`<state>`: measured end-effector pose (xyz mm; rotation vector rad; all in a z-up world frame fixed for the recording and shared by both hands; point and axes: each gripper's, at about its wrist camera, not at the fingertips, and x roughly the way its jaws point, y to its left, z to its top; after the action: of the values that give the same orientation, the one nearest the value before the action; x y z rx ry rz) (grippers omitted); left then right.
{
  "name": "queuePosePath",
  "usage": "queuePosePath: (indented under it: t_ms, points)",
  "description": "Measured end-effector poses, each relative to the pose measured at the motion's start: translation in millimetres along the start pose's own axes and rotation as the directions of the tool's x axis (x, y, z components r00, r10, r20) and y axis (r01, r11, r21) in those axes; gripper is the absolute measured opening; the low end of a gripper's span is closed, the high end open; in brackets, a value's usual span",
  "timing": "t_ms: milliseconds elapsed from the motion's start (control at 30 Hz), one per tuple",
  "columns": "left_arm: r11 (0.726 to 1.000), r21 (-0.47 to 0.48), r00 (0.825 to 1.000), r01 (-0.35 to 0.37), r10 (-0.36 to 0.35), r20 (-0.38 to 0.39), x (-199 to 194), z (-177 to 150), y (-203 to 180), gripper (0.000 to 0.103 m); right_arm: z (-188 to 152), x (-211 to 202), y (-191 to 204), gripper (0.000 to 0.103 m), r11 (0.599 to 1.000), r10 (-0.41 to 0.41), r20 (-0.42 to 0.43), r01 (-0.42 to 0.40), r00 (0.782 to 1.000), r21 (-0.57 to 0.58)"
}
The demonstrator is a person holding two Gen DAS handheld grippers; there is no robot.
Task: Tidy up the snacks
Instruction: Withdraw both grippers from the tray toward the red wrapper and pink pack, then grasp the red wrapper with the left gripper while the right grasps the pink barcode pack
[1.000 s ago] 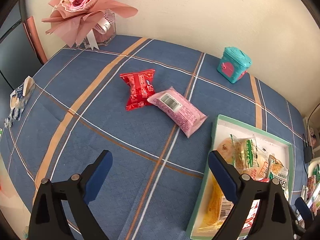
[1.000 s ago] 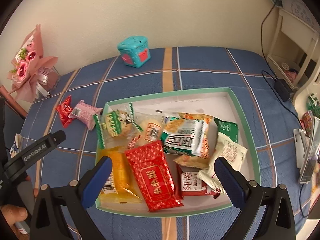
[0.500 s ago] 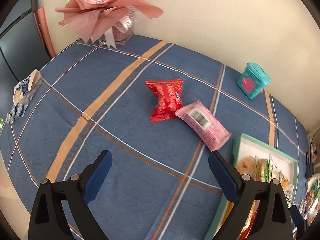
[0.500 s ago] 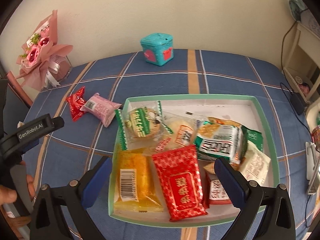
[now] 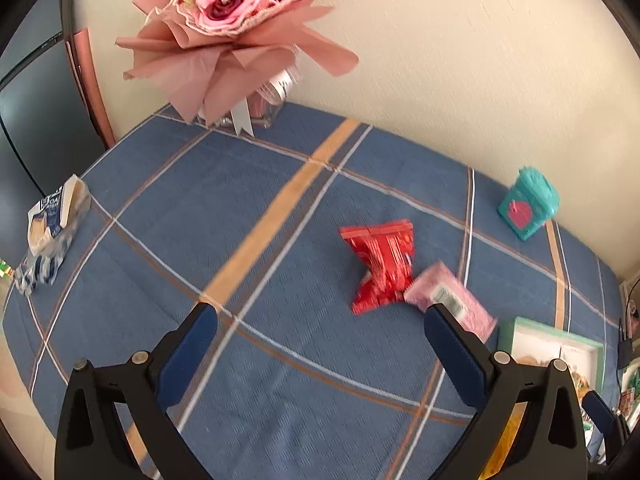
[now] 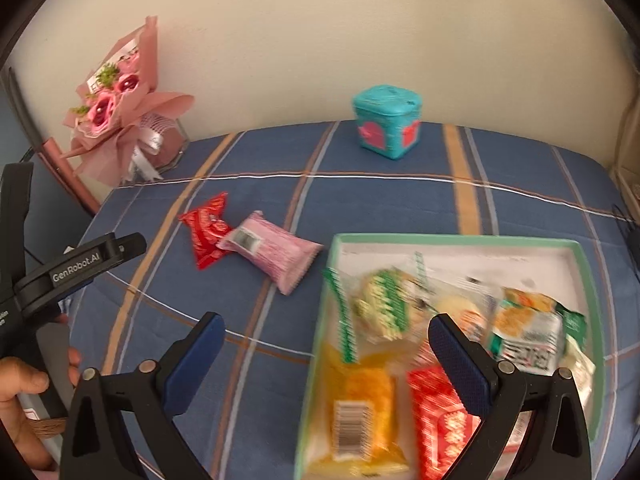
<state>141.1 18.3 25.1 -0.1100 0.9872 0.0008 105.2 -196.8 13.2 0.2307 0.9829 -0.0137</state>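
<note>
A crumpled red snack packet [image 5: 380, 266] is seen right of centre, touching a pink packet [image 5: 452, 304]. The left gripper [image 5: 318, 350], just opened further, and the right gripper [image 6: 326, 354] are spread, empty.

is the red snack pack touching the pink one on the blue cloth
Touching. In the right wrist view the pink pack's sealed end lies against the red pack's edge, overlapping it with no cloth visible between them.

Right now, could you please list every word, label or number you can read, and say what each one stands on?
"GenRobot.AI": on the left gripper, seen from the right wrist view.
"FLO": partly cut off, on the card in the bouquet.
Barcodes and print on the pink packet, red packet and tray snacks: too blurred to read.
</note>
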Motion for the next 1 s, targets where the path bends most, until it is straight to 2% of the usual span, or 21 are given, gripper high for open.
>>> queuePosePath:
  t_ms: [233,333,500,633,667,767,933,1000]
  points:
    - [0.997,-0.033,0.997,0.071,-0.071,-0.010,21,17,14,0.103,35,26,25,0.103,0.997,0.010,-0.035,-0.012,0.999,-0.072]
    - [0.996,-0.037,0.996,0.081,-0.082,-0.027,35,21,13,0.103,50,41,31,0.098,0.995,-0.002,-0.062,-0.004,0.998,-0.097]
    - [0.991,-0.053,0.991,0.120,-0.123,-0.055,53,24,6,0.102,62,70,45,0.094,0.983,-0.050,-0.113,0.029,0.992,-0.180]
    - [0.993,-0.038,0.991,0.114,-0.117,-0.067,66,25,-3,0.102,63,97,57,0.089,0.976,-0.061,-0.166,0.024,0.984,-0.216]
    - [0.993,-0.039,0.990,0.116,-0.118,-0.073,69,25,-5,0.101,62,102,59,0.089,0.974,-0.065,-0.172,0.025,0.983,-0.223]
    - [0.990,-0.052,0.987,0.130,-0.134,-0.090,79,23,-9,0.090,61,117,65,0.086,0.970,-0.068,-0.187,0.021,0.980,-0.240]
    - [0.981,-0.103,0.976,0.162,-0.174,-0.127,99,19,-10,0.086,59,140,71,0.079,0.965,-0.087,-0.206,0.031,0.975,-0.261]
    - [0.979,-0.103,0.973,0.176,-0.188,-0.133,105,18,-13,0.079,58,147,73,0.073,0.963,-0.098,-0.210,0.040,0.973,-0.265]
